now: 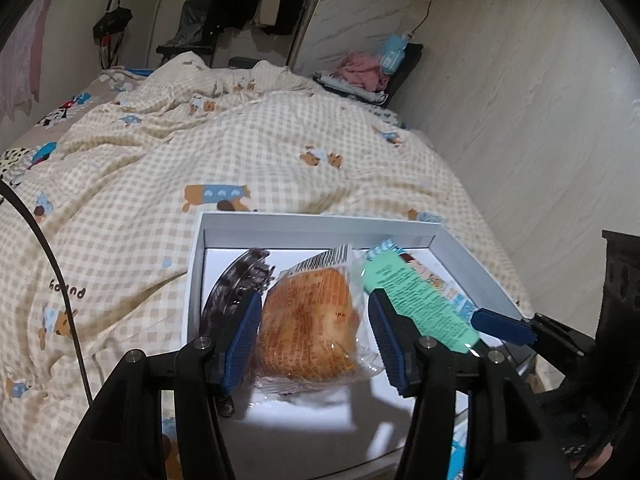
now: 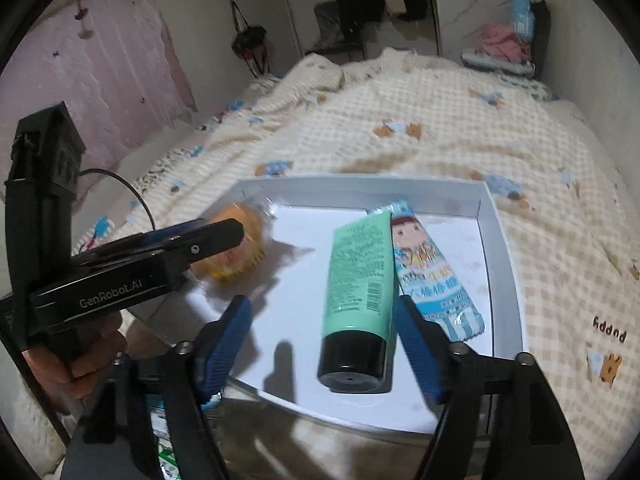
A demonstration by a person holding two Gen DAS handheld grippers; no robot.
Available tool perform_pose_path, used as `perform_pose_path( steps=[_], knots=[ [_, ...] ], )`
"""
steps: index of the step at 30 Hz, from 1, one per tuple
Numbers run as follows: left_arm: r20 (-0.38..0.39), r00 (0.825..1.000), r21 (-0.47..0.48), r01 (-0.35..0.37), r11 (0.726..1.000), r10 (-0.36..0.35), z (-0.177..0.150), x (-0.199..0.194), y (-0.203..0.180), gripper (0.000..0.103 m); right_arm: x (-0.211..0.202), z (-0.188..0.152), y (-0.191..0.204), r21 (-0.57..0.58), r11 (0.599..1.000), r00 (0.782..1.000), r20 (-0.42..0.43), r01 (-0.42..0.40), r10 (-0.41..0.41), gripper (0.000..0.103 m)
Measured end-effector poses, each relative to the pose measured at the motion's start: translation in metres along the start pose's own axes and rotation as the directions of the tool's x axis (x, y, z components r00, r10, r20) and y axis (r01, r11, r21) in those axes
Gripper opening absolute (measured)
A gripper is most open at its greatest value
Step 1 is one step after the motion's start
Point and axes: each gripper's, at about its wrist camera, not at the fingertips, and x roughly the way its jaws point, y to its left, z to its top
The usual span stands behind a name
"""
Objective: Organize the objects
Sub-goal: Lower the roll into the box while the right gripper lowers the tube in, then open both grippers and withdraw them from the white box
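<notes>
Two claws work over the white box point(image 2: 496, 240): left claw point(image 1: 316, 344) loosely straddles the bread packet point(image 1: 308, 320), right claw point(image 2: 324, 344) stands wide around the released green tube point(image 2: 360, 280). Next: withdraw both claws clear.

Bread point(image 1: 308, 320), tube point(image 2: 358, 280) — boxed point(image 2: 496, 240) (flat)

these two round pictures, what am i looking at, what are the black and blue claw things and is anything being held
Each picture comes from a wide-angle camera mounted on a hand-held tool, looking along its two blue-padded tongs. A person holds one tool in each hand; no robot arm is present.

The left tongs sit around a clear-wrapped orange bread bun, but whether their pads press it is unclear. The right tongs stand open around a mint-green tube with a black cap, with gaps either side, so it is lying free.

Both rest in a shallow white cardboard box on a beige checked bedspread, beside a blue cartoon-printed sachet and a dark hair claw clip.
</notes>
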Motion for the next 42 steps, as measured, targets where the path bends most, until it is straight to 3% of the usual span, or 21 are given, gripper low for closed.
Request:
perform_pose_path(
  steps=[7, 12, 17, 20, 30, 33, 42],
  knots=[
    [0.005, 1.0, -0.005, -0.007, 1.0, 0.007, 0.001, -0.002, -0.001, 0.06, -0.004, 0.002, -0.002, 0.016, 1.0, 1.0, 0.028, 0.003, -0.004, 0.076],
    [0.05, 0.999, -0.069, 0.004, 0.998, 0.0, 0.004, -0.014, 0.012, 0.061, -0.011, 0.002, -0.011, 0.059, 0.998, 0.998, 0.065, -0.027, 0.023, 0.077],
    [0.108, 0.993, -0.15, 0.065, 0.987, -0.049, 0.01, -0.032, 0.026, 0.064, -0.021, 0.004, -0.019, 0.094, 0.992, 0.991, 0.111, -0.079, 0.069, 0.077],
    [0.13, 0.989, -0.154, 0.094, 0.984, -0.074, 0.011, -0.043, 0.027, 0.064, -0.026, 0.005, -0.018, 0.091, 0.992, 0.988, 0.134, -0.086, 0.073, 0.086],
    [0.191, 0.973, -0.05, 0.139, 0.989, -0.127, 0.01, -0.085, 0.011, 0.067, -0.055, 0.008, -0.007, 0.052, 0.99, 0.974, 0.192, -0.133, 0.121, 0.087],
    [0.207, 0.967, 0.001, 0.153, 0.988, -0.15, -0.003, -0.098, 0.006, 0.067, -0.067, -0.001, -0.006, 0.072, 0.97, 0.956, 0.204, -0.231, 0.213, 0.087],
    [0.247, 0.94, 0.124, 0.212, 0.969, -0.238, -0.027, -0.149, -0.013, 0.07, -0.119, -0.019, 0.008, 0.009, 0.943, 0.906, 0.281, -0.333, 0.317, 0.087]
  ],
)
